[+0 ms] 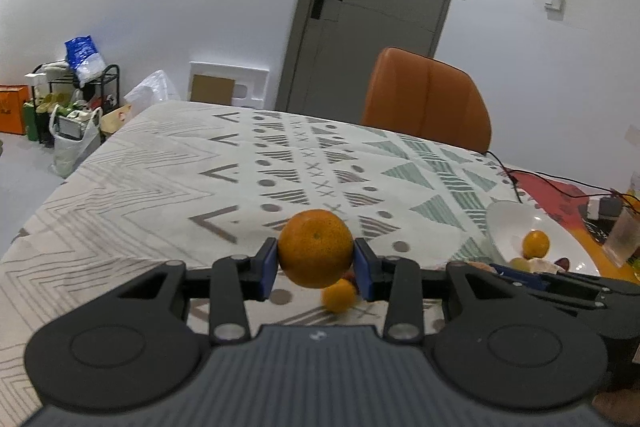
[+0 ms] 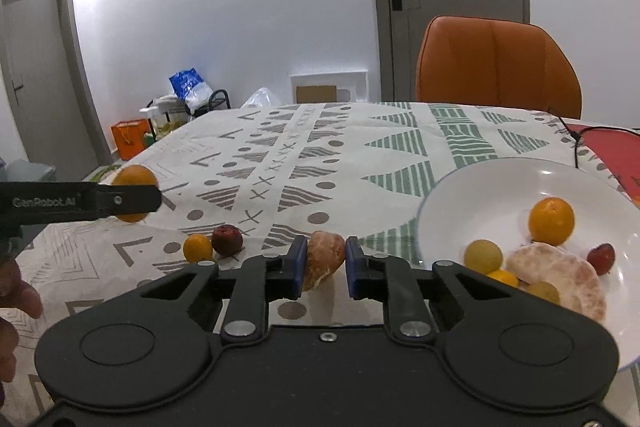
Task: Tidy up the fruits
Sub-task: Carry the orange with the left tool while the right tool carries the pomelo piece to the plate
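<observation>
A: Left wrist view first: the left claw (image 1: 315, 263) has its blue pads clamped on either side of a large orange (image 1: 315, 248), lifted clear of the counter (image 1: 160, 179). From the right wrist view, the right claw (image 2: 323, 262) is narrow around a peeled citrus piece (image 2: 323, 256); its left pad touches the fruit, but I cannot tell whether the right pad does or whether the piece is off the cloth.

B: So how should the carry go?

A: My judgement: keep the squeeze on the orange steady, since a round, firm fruit can roll out of flat pads. Move it level toward the white plate (image 2: 500, 179), which sits to the right, lower it into a bare patch and only then loosen. The right claw should close gently; peeled flesh will bruise or tear.

B: Count what's where.

A: On the plate, as far as I can make out: one small orange (image 2: 551, 220), one big peeled citrus (image 2: 560, 279), two yellow-green round fruits (image 2: 483, 256), one tiny orange fruit (image 2: 505, 277) and one red fruit (image 2: 601, 256). Loose on the counter: one small orange fruit (image 2: 197, 247) touching one dark red fruit (image 2: 227, 238). Held: one large orange, and the one peeled piece between the right claw's pads.

B: Anything nearby to avoid?

A: A black cable (image 2: 576, 143) runs beyond the plate, and an orange chair (image 2: 496, 67) stands at the far side.
</observation>
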`<act>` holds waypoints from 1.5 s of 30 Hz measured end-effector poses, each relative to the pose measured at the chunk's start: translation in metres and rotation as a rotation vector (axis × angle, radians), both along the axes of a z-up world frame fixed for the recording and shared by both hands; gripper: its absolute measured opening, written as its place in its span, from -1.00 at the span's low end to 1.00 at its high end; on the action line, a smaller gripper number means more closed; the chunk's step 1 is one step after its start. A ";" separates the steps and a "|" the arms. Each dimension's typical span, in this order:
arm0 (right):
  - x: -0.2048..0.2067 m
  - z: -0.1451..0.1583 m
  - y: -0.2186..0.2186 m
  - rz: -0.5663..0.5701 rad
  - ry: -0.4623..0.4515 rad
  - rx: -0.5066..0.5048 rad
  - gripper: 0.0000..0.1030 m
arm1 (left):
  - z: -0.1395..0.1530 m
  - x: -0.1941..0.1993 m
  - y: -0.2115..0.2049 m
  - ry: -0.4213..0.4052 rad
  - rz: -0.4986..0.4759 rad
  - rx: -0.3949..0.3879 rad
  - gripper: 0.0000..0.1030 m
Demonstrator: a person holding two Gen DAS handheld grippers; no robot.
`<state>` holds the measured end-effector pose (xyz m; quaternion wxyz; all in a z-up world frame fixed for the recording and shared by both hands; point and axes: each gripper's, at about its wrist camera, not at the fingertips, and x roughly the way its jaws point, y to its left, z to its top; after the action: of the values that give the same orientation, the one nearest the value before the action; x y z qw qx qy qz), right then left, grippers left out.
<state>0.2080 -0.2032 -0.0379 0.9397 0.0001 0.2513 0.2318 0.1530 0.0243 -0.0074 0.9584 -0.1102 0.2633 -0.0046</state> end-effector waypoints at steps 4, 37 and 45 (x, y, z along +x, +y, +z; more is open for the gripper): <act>-0.003 0.006 -0.013 -0.013 -0.019 0.030 -0.65 | 0.003 0.002 -0.013 -0.007 -0.023 0.003 -0.26; 0.004 0.010 -0.153 -0.300 -0.051 0.099 -0.65 | 0.011 0.046 -0.128 -0.026 -0.223 0.039 -0.26; 0.007 0.005 -0.168 -0.350 -0.044 0.108 -0.53 | 0.010 0.062 -0.152 -0.020 -0.265 0.055 -0.26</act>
<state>0.2155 -0.3717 -0.0331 0.9696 0.0891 0.2142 0.0776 0.2155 -0.1276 0.0023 0.9547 -0.0484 0.2659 -0.1249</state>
